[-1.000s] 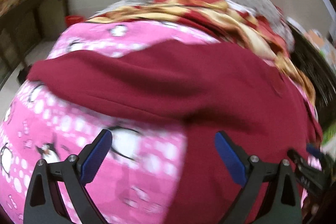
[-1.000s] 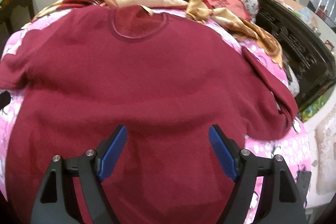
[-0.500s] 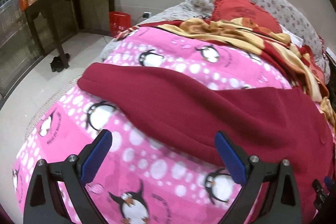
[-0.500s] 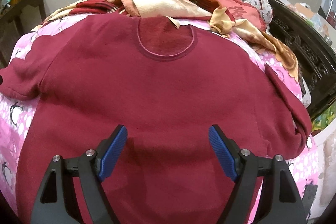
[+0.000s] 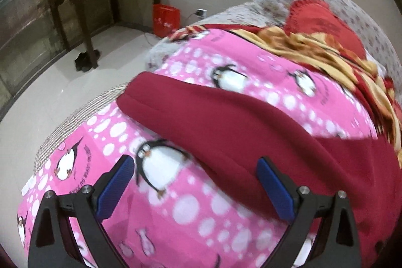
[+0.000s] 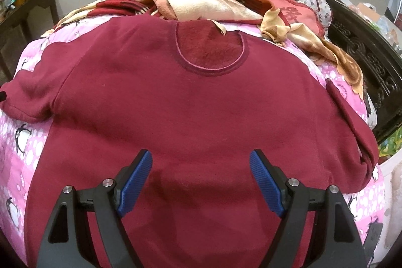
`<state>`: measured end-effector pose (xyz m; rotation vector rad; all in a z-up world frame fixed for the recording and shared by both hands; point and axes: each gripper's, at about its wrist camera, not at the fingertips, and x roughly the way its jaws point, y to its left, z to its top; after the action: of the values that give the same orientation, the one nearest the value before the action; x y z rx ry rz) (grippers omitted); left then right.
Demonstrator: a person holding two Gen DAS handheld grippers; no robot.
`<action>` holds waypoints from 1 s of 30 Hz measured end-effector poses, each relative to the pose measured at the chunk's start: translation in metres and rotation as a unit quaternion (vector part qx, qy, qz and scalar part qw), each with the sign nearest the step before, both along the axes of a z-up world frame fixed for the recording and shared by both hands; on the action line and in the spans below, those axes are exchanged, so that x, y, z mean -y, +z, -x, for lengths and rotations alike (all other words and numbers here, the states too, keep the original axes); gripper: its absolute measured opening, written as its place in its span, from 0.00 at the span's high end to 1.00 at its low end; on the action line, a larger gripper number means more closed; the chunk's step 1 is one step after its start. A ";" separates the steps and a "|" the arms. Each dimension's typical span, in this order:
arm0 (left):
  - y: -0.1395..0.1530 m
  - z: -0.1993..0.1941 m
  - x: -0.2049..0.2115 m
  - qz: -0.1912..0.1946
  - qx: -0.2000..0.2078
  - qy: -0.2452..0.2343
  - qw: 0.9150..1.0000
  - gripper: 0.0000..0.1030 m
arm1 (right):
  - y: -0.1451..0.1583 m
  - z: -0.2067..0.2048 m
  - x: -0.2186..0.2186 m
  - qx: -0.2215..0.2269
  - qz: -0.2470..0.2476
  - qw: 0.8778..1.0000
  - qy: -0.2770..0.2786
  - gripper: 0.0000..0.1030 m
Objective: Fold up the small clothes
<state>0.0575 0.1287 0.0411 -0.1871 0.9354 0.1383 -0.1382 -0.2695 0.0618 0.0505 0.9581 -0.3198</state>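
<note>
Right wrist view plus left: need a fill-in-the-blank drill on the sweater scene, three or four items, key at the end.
1. The dark red fleece sweater lies spread flat with its round neckline facing ____.
2. The pink blanket under it is printed with ____.
3. The left gripper and right gripper are both ____.
4. The sweater's left sleeve lies stretched out, not yet ____.

Missing words: up; penguins; open; folded

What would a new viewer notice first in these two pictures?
A dark red sweater lies spread flat, neckline away from the open right gripper. Under it is a pink penguin blanket, seen between the open left gripper's fingers. A gold-and-red blanket is bunched beyond the collar.
</note>
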 end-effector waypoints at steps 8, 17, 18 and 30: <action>-0.018 -0.035 -0.023 0.072 0.001 0.033 0.997 0.29 | -0.004 0.001 0.002 -0.005 -0.011 1.000 -0.006 0.22; 0.027 -0.022 0.005 0.041 0.062 -0.028 0.997 0.93 | -0.003 0.004 0.010 -0.003 -0.015 1.000 -0.015 0.22; 0.037 -0.017 0.009 0.042 0.073 -0.036 0.996 0.93 | -0.003 0.005 0.012 -0.002 -0.017 1.000 -0.017 0.22; 0.121 0.047 0.169 0.060 0.137 -0.252 0.956 0.93 | 0.005 0.021 0.041 0.016 -0.041 0.997 -0.057 0.22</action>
<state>0.0107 -0.0401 0.1620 -0.0712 0.6886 -0.4094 -0.1590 -0.3110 0.0665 0.1862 0.9387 -0.3839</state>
